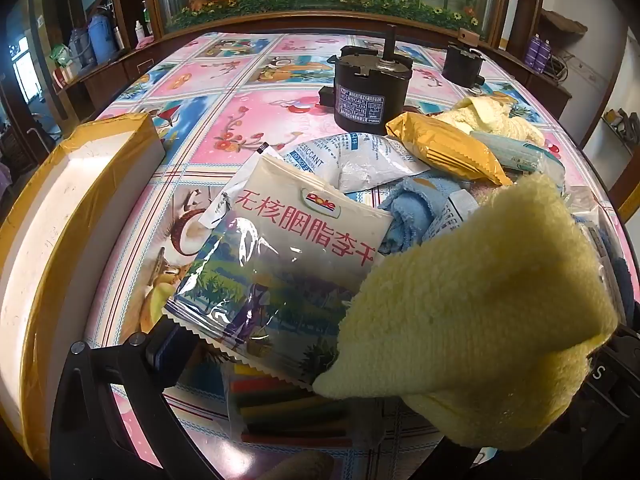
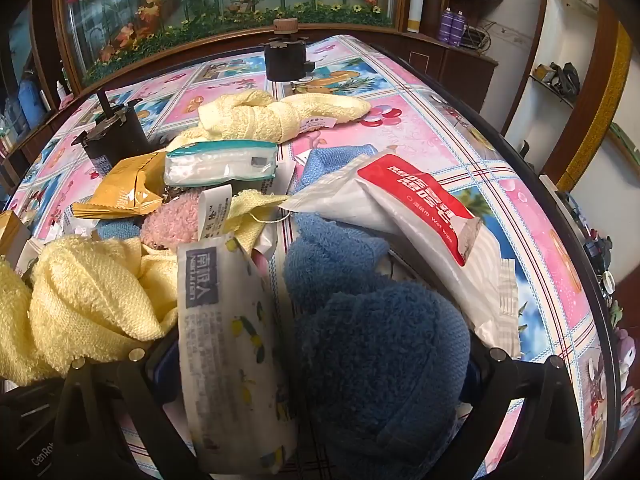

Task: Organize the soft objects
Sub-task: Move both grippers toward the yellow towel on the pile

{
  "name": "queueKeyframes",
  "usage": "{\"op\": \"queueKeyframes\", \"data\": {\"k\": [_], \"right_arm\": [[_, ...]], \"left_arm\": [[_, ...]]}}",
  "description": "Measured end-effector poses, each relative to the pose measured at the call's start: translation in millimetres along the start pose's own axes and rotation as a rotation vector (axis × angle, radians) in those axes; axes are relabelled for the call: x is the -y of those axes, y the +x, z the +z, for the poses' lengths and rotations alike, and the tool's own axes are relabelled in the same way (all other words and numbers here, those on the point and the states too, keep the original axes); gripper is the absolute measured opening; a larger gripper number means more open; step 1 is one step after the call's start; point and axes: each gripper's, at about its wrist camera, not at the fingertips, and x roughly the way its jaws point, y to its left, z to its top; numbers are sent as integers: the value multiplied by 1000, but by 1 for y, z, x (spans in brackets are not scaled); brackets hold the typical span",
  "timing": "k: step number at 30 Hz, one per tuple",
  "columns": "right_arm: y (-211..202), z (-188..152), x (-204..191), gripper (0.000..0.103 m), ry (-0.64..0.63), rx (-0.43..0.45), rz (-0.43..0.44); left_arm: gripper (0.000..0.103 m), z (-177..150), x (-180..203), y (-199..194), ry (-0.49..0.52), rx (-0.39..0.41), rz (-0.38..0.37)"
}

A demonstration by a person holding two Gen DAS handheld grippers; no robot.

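Yellow towelling (image 1: 476,312) lay draped over the right finger of the left tongs (image 1: 320,368), whose jaws stood wide open above a snack packet (image 1: 280,268) on the floral surface (image 1: 240,92), with a white box (image 1: 60,216) at the left. The right tongs (image 2: 316,364), equally wide, hung over a dark blue towel (image 2: 380,364) and patterned tissue pack (image 2: 232,356), gripping neither.

In the middle of the left wrist view, the dried-fruit pouch (image 1: 280,256) bears the "Dole" badge and red characters "无核胭脂李干". Just above it, the white sachet (image 1: 344,156) reads "DESICCANT". In the right wrist view, the white pack with a red panel (image 2: 416,216), right of centre, says "Wet wipe". The lemon-print pack (image 2: 228,344) at lower centre shows "南极人" on a blue-grey label.
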Motion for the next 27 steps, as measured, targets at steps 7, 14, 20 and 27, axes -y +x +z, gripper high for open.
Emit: {"op": "queueKeyframes", "data": {"k": [7, 14, 20, 27], "right_arm": [[0, 0, 0, 103, -5, -1, 11], [2, -1, 0, 103, -45, -67, 29], [-7, -7, 4, 103, -72, -64, 42], [-68, -29, 12, 101, -85, 65, 87]], "left_arm": [[103, 0, 1, -2, -2, -40, 11], [103, -15, 1, -11, 40, -41, -26], [101, -12, 2, -11, 47, -41, -51], [90, -31, -38, -86, 14, 103, -250]]}}
